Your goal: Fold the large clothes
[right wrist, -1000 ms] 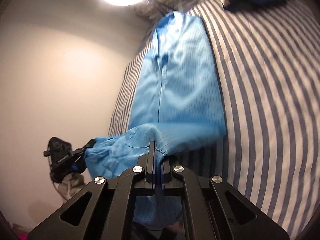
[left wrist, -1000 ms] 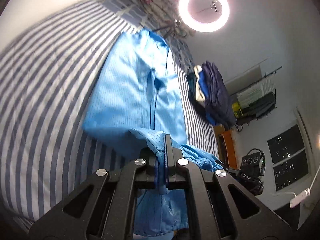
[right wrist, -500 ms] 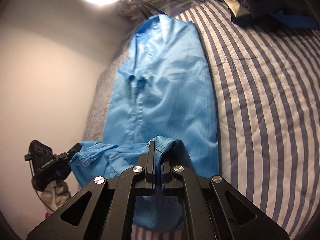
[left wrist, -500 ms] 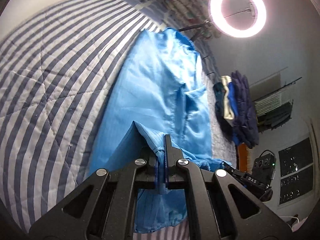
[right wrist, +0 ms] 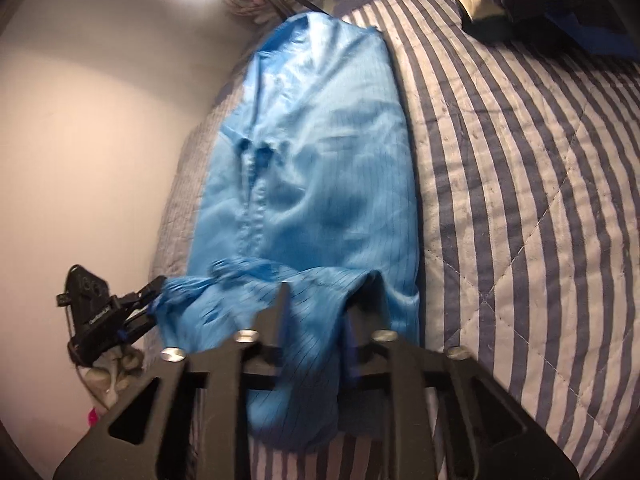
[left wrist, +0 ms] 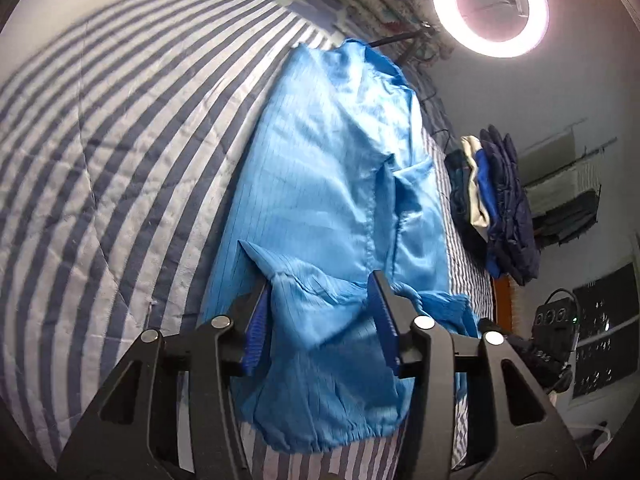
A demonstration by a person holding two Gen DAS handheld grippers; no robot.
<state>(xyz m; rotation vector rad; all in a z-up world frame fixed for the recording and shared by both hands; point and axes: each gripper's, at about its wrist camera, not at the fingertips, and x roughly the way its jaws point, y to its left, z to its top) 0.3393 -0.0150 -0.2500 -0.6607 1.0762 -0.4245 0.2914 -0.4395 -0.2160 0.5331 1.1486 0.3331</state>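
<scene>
Fingers of my left gripper [left wrist: 322,312] stand spread, having just been opening; the blue garment [left wrist: 336,184] lies loosely between them, its folded-over hem draped across the gap, and the ribbed blue pads [left wrist: 256,320] no longer press on it. Fingers of my right gripper [right wrist: 320,308] are likewise parted and have just been opening, with the same hem bunched between them and not clamped. From both wrist views, the garment lies lengthwise on the bed [left wrist: 100,168], its lower part doubled back over its body, its collar end pointing away toward the ring light [left wrist: 490,8]. A front placket seam runs down its middle. The bed is covered by a quilt with blue and white stripes. In the left wrist view, a stack of dark folded clothes [left wrist: 500,208] sits on the bed beyond the garment's far side, well apart from it.
</scene>
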